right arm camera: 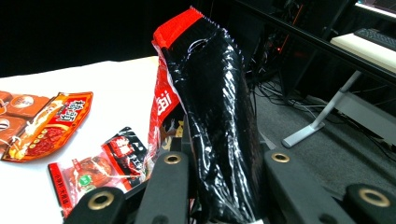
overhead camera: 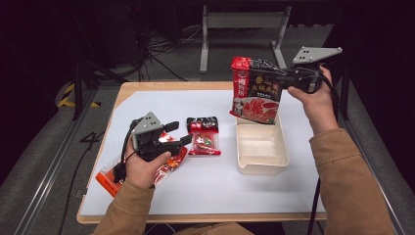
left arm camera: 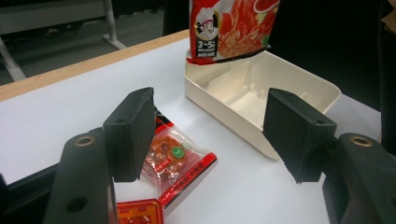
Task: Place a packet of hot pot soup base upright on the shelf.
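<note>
While held above, pouch [overhead camera: 256, 91], tray [overhead camera: 261, 149] bare

This is a lab or test room set up for recording, not a home or kitchen. The worktop [overhead camera: 147, 90] is a plain wood-edged board covered with a white sheet [overhead camera: 205, 181], standing in the middle of the high view with darkness all around. Bundles of loose cables [overhead camera: 161, 49] lie on the grey floor at the upper left of that view. A metal stand with grey legs [overhead camera: 240, 22] stands at the upper centre. Yellow-and-black hazard tape [overhead camera: 66, 98] marks the floor at the left. In the right gripper view, another desk with a keyboard [right arm camera: 376, 37] sits at the upper right.
</note>
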The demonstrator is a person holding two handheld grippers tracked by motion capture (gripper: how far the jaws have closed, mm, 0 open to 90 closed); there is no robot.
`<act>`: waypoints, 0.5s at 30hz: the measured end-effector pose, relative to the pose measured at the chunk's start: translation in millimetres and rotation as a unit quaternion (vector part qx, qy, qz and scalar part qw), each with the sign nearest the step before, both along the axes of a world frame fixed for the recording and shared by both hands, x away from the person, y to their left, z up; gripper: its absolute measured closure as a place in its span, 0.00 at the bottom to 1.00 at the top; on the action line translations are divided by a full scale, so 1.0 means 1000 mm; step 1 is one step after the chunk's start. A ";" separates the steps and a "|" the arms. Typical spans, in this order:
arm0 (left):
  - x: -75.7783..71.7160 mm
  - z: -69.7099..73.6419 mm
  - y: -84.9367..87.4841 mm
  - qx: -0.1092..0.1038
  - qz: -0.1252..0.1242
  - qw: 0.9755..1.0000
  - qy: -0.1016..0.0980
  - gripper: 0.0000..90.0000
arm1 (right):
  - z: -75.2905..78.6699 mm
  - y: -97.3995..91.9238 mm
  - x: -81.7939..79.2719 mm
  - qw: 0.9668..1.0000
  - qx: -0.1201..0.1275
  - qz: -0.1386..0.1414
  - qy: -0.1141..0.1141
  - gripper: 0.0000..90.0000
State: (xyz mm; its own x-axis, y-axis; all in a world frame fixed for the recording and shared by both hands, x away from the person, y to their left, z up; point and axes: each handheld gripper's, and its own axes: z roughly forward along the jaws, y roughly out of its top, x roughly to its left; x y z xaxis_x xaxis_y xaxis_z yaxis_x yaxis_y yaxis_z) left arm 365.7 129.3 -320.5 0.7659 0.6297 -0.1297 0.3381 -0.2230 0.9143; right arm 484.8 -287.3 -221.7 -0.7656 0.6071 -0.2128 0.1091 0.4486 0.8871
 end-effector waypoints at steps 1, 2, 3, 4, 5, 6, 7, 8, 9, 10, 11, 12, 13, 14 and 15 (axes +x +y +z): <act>0.000 0.000 0.000 0.001 0.000 1.000 -0.001 0.39 | -0.001 -0.001 0.001 1.000 0.001 0.001 0.000 0.86; 0.000 0.000 0.000 0.001 0.000 1.000 -0.001 0.39 | -0.001 -0.001 0.001 1.000 0.001 0.001 0.000 0.86; 0.001 0.000 0.001 0.002 0.001 1.000 -0.001 0.39 | -0.003 -0.002 0.004 1.000 0.000 0.001 -0.002 0.86; 0.000 0.000 0.001 0.001 0.002 1.000 0.000 0.39 | -0.006 -0.002 0.007 1.000 -0.002 0.002 -0.001 0.86; 0.000 0.000 0.001 0.000 0.003 1.000 0.001 0.39 | -0.006 -0.002 0.007 1.000 -0.002 0.002 -0.001 0.86; 0.000 0.000 0.001 0.000 0.003 1.000 0.002 0.39 | -0.007 -0.003 0.008 1.000 -0.005 0.002 -0.003 0.86; 0.001 -0.001 0.001 0.000 0.002 1.000 0.001 0.39 | -0.008 -0.003 0.009 1.000 -0.007 0.002 -0.003 0.86; 0.001 -0.001 0.001 0.000 0.002 1.000 0.002 0.39 | -0.010 -0.003 0.011 1.000 -0.008 0.002 -0.005 0.86; 0.001 -0.001 0.001 0.000 0.001 1.000 0.002 0.39 | -0.011 -0.004 0.011 1.000 -0.009 0.002 -0.007 0.86; 0.001 -0.001 0.001 0.000 0.002 1.000 0.002 0.39 | -0.013 -0.005 0.013 1.000 -0.010 0.001 -0.010 0.86; 0.001 -0.001 0.001 -0.001 0.002 1.000 0.002 0.39 | -0.014 -0.006 0.014 1.000 -0.011 0.002 -0.012 0.86; 0.001 -0.001 0.001 -0.001 0.002 1.000 0.003 0.39 | -0.016 -0.006 0.015 1.000 -0.010 0.000 -0.012 0.86; 0.001 -0.001 0.001 -0.001 0.003 1.000 0.003 0.39 | -0.019 -0.008 0.017 1.000 -0.009 -0.002 -0.010 0.86; 0.001 -0.001 0.001 -0.001 0.003 1.000 0.003 0.39 | -0.019 -0.008 0.017 1.000 -0.009 -0.002 -0.010 0.86; 0.001 -0.001 0.001 0.000 0.003 1.000 0.003 0.39 | -0.020 -0.009 0.018 1.000 -0.010 -0.002 -0.010 0.86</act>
State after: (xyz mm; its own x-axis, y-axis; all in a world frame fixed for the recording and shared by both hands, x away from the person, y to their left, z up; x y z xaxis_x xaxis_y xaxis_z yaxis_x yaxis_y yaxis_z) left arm 366.8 130.3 -321.6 0.7609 0.6349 -0.1343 0.3455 -0.2211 0.9120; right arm 503.2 -296.2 -241.6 -0.7583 0.6062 -0.2396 0.0943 0.4657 0.8799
